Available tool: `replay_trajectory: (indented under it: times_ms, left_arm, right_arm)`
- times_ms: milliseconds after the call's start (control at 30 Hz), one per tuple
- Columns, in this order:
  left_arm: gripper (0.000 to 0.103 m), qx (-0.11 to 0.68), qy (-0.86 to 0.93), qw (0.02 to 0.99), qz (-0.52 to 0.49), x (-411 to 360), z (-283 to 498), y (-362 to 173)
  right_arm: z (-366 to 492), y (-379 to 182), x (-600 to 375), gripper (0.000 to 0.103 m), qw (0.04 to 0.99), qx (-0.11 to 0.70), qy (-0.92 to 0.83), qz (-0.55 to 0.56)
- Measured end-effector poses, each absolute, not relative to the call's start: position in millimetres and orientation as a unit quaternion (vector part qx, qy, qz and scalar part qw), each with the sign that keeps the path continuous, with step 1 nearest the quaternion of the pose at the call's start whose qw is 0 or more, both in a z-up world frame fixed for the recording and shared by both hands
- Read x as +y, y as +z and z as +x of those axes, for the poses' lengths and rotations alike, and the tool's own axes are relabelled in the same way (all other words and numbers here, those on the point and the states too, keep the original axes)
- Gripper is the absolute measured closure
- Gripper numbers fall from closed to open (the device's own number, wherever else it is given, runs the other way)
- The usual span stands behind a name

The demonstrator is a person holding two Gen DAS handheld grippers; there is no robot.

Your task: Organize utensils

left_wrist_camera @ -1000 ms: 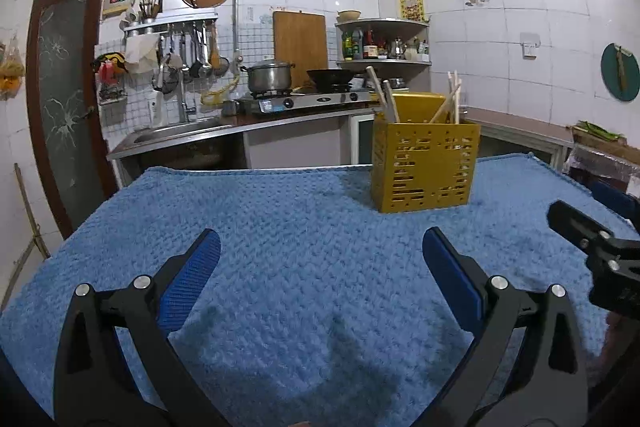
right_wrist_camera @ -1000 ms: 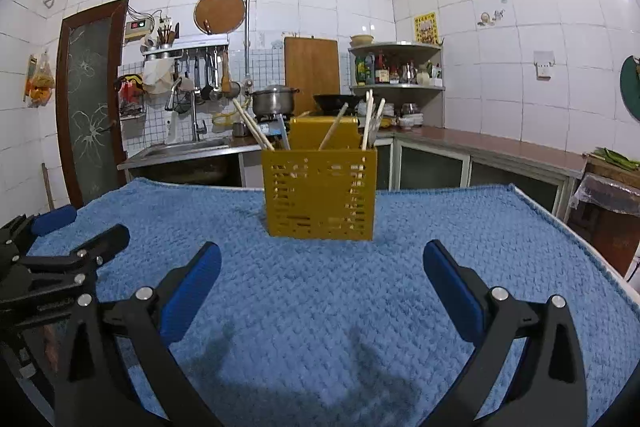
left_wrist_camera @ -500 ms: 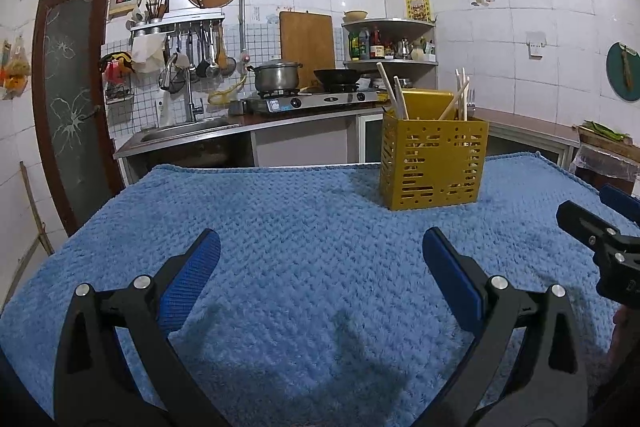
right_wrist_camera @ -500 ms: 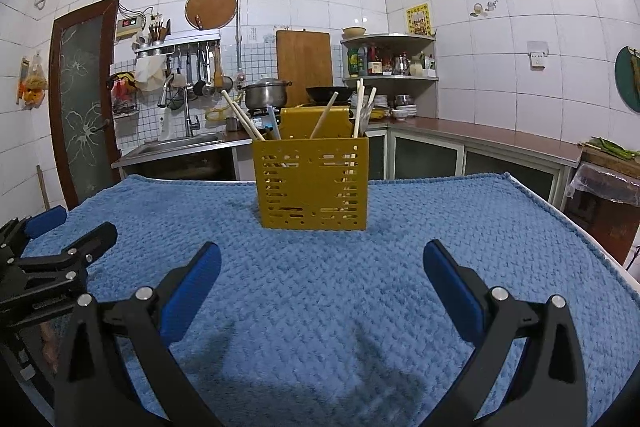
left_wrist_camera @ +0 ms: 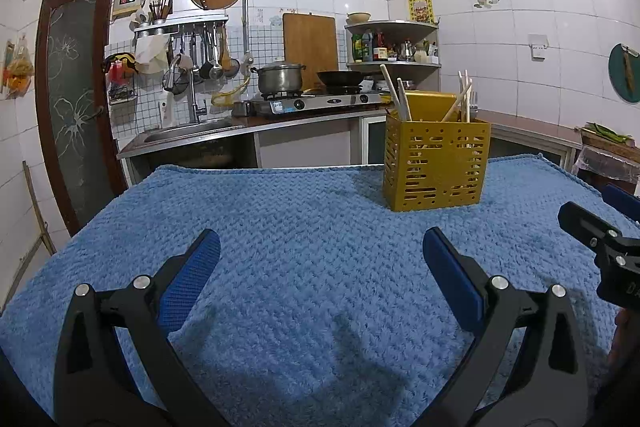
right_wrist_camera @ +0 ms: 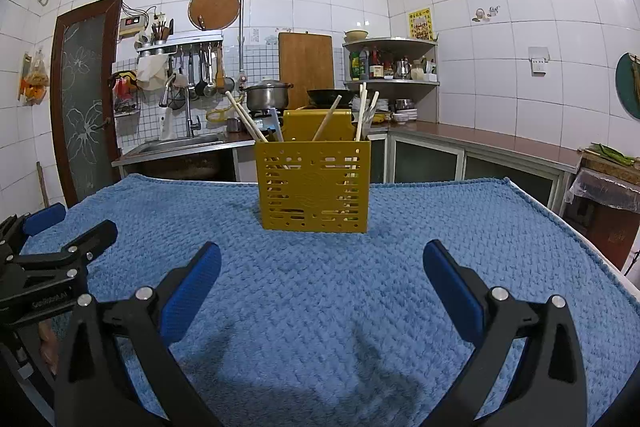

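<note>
A yellow slotted utensil holder point(left_wrist_camera: 436, 165) stands upright on the blue towel-covered table point(left_wrist_camera: 280, 227), with wooden chopsticks point(left_wrist_camera: 460, 99) and other utensils sticking out of it. In the right wrist view the holder point(right_wrist_camera: 314, 187) is straight ahead with chopsticks point(right_wrist_camera: 244, 117) leaning in it. My left gripper point(left_wrist_camera: 320, 267) is open and empty, well short of the holder. My right gripper point(right_wrist_camera: 320, 271) is open and empty, facing the holder. Each gripper shows at the edge of the other's view.
Behind the table runs a kitchen counter with a sink point(left_wrist_camera: 188, 131), a stove with a pot point(left_wrist_camera: 280, 79) and a wok point(left_wrist_camera: 340, 78). A corner shelf point(right_wrist_camera: 390, 67) holds bottles. A door point(left_wrist_camera: 74, 99) stands at the left.
Both cameras have risen slightly and tilted, so the holder sits lower in both views. Both grippers stay open and empty.
</note>
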State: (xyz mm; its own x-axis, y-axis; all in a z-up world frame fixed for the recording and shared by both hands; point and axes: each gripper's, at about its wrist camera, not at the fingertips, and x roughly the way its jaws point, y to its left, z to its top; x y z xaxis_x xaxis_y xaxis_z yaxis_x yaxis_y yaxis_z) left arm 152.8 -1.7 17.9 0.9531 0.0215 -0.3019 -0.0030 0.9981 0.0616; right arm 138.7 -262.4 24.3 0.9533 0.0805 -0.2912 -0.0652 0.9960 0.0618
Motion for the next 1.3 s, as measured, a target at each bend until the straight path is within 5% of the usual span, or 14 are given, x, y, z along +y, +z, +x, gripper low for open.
replay_trajectory:
  times_ms: [1300]
  left_arm:
    - [0.005,0.142,0.011,0.989,0.036,-2.1,146.4,20.4]
  right_arm:
    - [138.5,24.2,-262.9,0.004,0.988,0.148,0.037,0.025]
